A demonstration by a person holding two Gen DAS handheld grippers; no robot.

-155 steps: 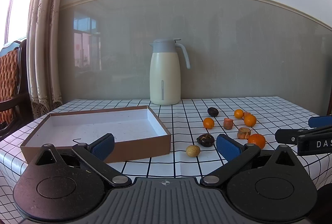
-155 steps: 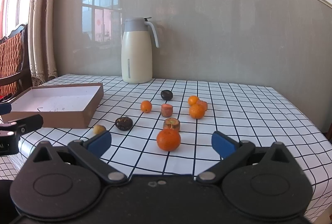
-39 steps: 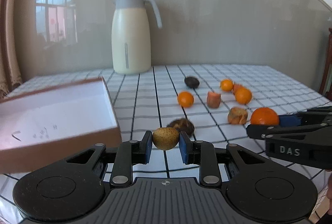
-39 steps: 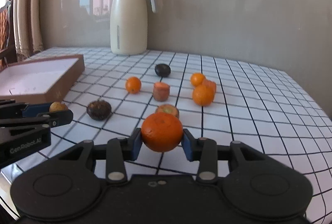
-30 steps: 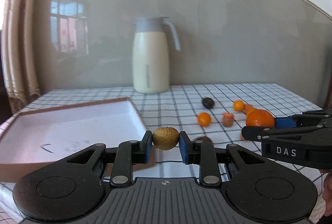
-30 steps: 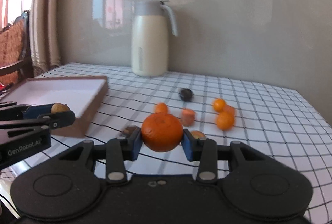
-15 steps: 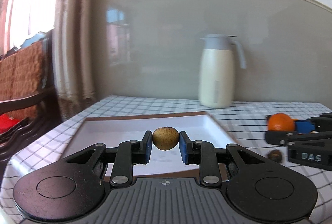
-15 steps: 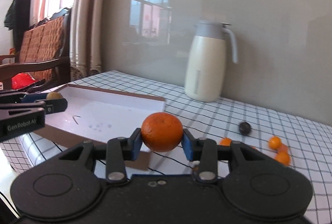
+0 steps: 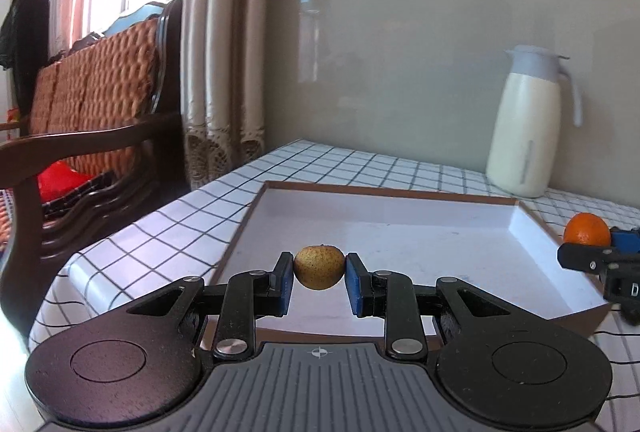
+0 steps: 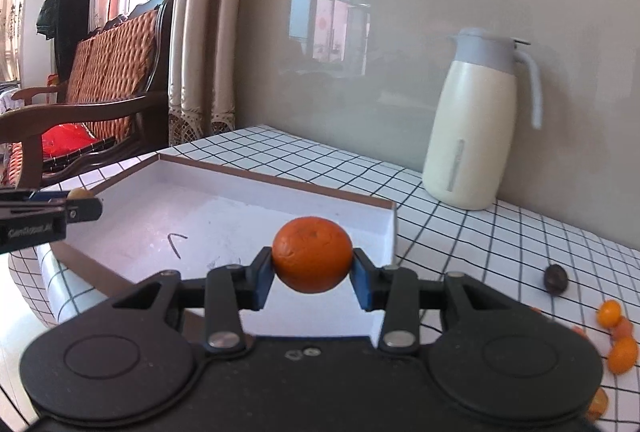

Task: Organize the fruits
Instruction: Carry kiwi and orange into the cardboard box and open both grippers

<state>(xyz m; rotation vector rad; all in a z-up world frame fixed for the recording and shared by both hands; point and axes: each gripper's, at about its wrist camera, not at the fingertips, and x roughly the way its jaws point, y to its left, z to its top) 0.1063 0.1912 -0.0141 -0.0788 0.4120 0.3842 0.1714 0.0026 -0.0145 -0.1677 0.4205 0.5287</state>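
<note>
Over the box on the counter: left claw clamped on a small brown fruit, right claw gripping an orange. Farther right, loose fruits near the jug.

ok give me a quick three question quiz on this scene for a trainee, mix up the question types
1. True or false: the left tongs are shut on a small yellow-brown fruit.
2. Multiple choice: what do the right tongs hold? A) a dark round fruit B) an orange C) nothing
3. Fill in the blank: inside the brown box with the white floor there are ____ fruits lying so far.

Key:
1. True. Both pads press on the fruit, held above the box.
2. B. The orange sits between the pads.
3. No fruits. The floor shows only a few dark marks.
</note>
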